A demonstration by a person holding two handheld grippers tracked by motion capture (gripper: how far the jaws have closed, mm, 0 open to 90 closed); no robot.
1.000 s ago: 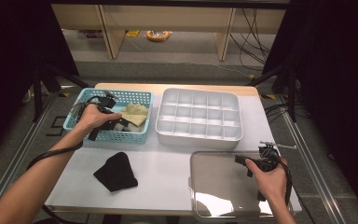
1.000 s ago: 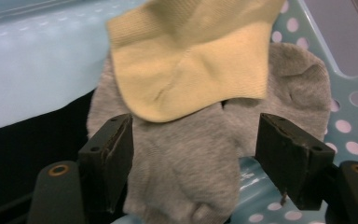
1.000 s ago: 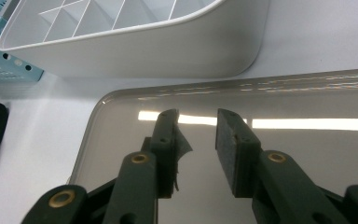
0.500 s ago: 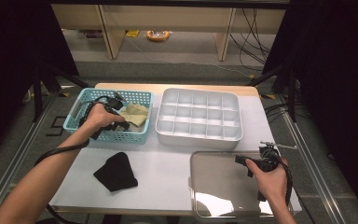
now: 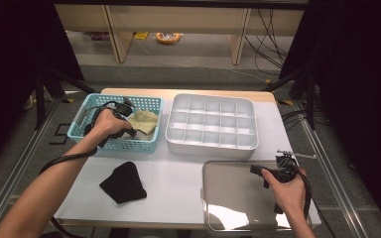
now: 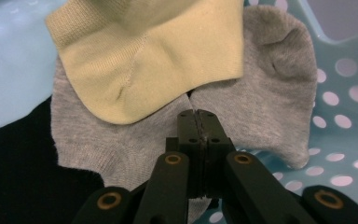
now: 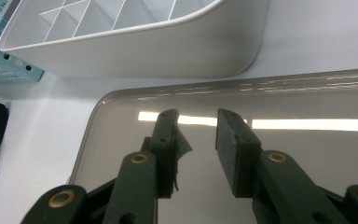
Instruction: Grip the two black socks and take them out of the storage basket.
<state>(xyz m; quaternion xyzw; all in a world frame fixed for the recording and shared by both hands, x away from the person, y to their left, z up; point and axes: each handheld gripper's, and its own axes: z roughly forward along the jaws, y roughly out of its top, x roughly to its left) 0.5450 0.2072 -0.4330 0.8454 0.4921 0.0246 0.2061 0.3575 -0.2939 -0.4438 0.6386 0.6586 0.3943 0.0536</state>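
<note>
Holding grey sock (image 6: 135, 149), yellow sock (image 6: 154, 56), teal basket (image 5: 87, 116)

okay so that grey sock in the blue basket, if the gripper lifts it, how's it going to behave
Probably floppy: the grey sock lies flat and creased, so it should drape from the left gripper, whose jaws have just closed on its edge. Likely light, being thin knit. The yellow sock overlapping it may drag along or slide off.
</note>
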